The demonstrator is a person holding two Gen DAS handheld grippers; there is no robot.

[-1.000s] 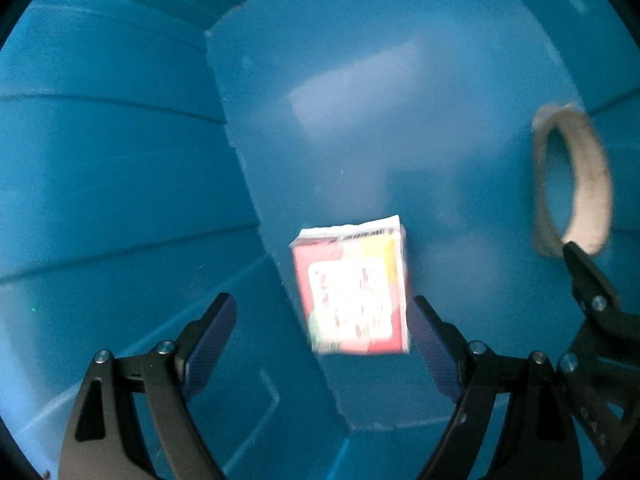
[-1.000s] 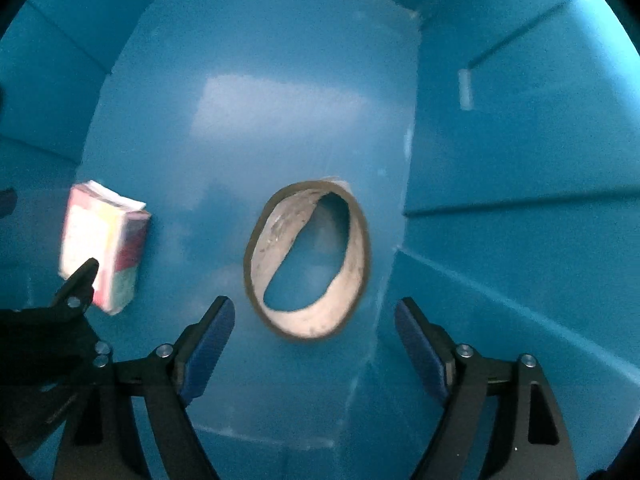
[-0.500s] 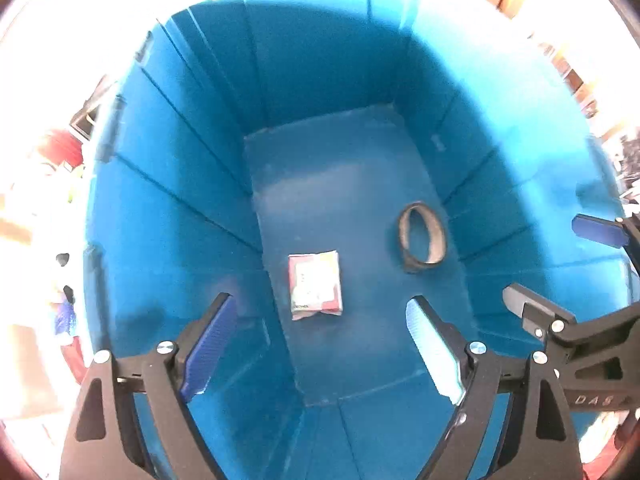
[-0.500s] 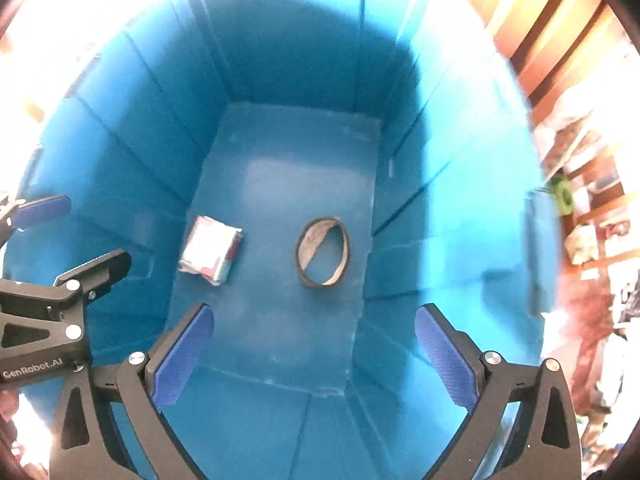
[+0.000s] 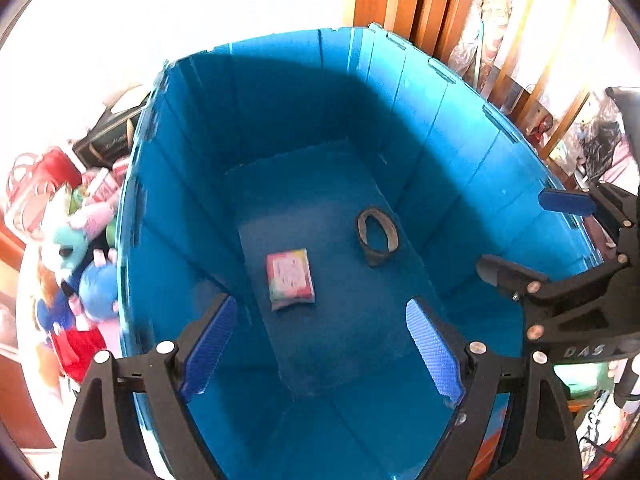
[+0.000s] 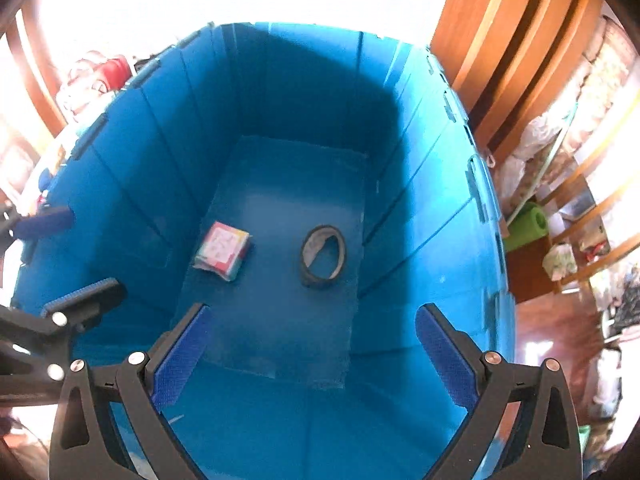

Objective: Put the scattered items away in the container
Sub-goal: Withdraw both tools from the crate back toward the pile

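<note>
Both grippers have risen out of the blue bin (image 5: 440, 168) since a second ago: then the views were filled by its floor, now the whole rim shows with the room around it; the right jaws also stand wider than they did

Packet (image 5: 291, 279): small, flat, pink and yellow, soft wrapped edges, lying flat on the bin floor near its middle. Likely light and a little squashy; the film looks slippery. If moved again, pinch across the short sides, not the loose end flap

Tape roll (image 5: 377, 237): brownish ring, just beside the packet toward the bin's right wall, not touching it. From the right wrist view it seems to lean on its edge, partly tilted; cannot tell if it rests against the wall. Stiff, light, could roll if nudged. Best hold is across the ring's width, or one finger through the hole

Left gripper (image 5: 320, 348): jaws apart, nothing between the blue pads, hanging over the bin's near end. Right gripper (image 6: 316, 352): jaws spread wide, empty too, alongside the left one over the same end

Outside the bin's left wall: heap of soft toys (image 5: 86, 264), blue, pink and red, pressed close to the wall. Judged the next items; soft, light, easy to squeeze at body or limb

Beyond the bin's far right corner: wooden panelling (image 6: 500, 40)
</note>
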